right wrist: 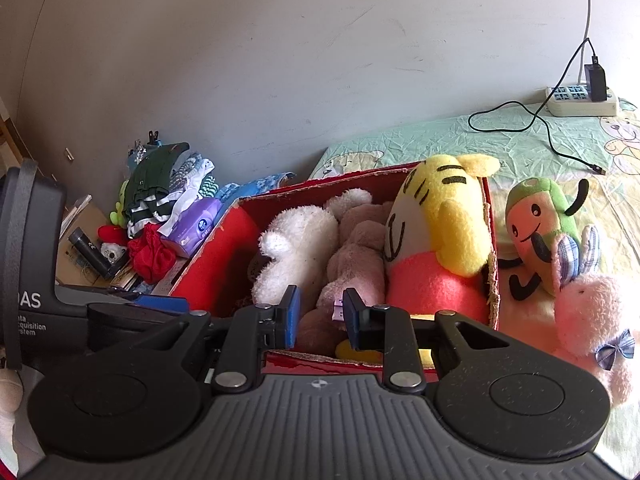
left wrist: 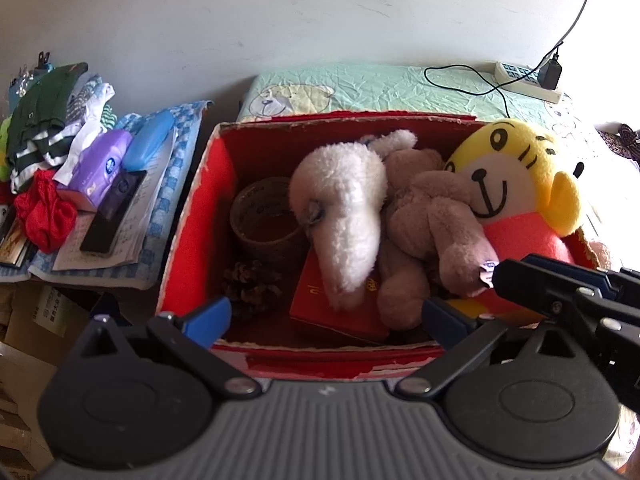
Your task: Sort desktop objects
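We've got both grippers empty, left (left wrist: 324, 320) wide, right (right wrist: 318, 318) half-shut, so grab the green plush (right wrist: 538, 232) by its middle for the box (right wrist: 216, 256).

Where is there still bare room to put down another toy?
The open green bedsheet between the red box, the power strip and its black cable is bare. Inside the box it is crowded: white plush, brown plush and yellow tiger plush. The cloth left of the box is piled with clutter.
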